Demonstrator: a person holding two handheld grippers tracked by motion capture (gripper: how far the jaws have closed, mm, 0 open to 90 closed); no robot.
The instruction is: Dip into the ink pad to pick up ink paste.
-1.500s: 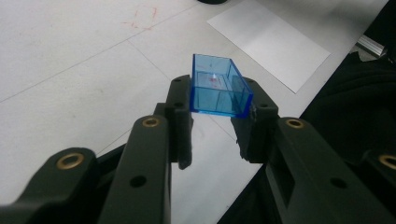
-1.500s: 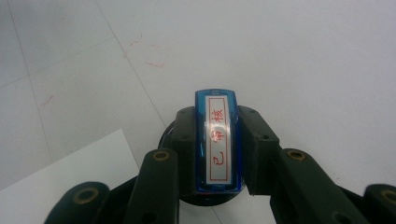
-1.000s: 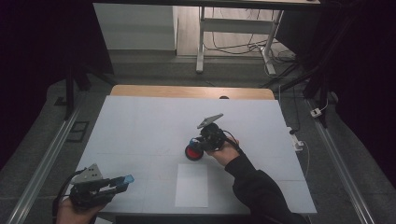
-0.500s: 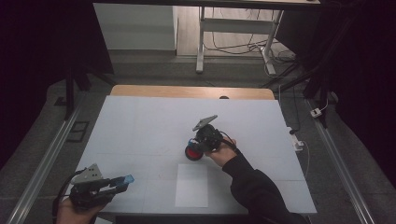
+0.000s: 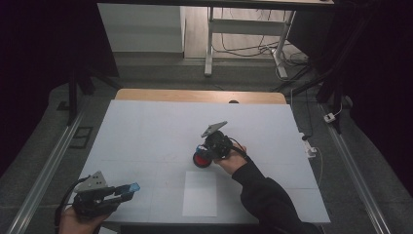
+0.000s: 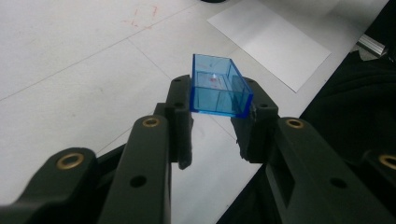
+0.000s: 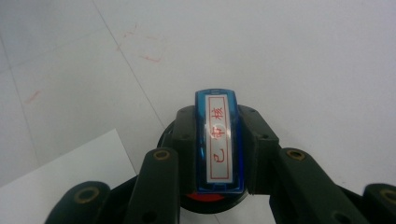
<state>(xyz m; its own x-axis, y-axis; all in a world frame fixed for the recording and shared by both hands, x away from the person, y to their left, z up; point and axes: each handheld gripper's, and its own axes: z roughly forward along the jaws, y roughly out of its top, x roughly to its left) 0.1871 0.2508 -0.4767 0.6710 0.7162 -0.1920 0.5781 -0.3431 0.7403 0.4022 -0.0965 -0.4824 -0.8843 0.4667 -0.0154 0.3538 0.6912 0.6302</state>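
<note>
Stamp (image 7: 218, 142) hides its red ink pad (image 7: 205, 197) — mostly.

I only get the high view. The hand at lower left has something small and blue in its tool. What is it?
Observer: The left gripper is shut on a clear blue cap. It is hollow and open at one side, pinched between the two black fingers.
Operator: And the other hand, by that red round thing?
Observer: The right gripper is shut on a blue stamp. Its top carries a white label with red characters.
Operator: Is the stamp on the red thing?
Observer: It stands directly over the round red pad, which has a black rim. I cannot tell whether they touch.
</note>
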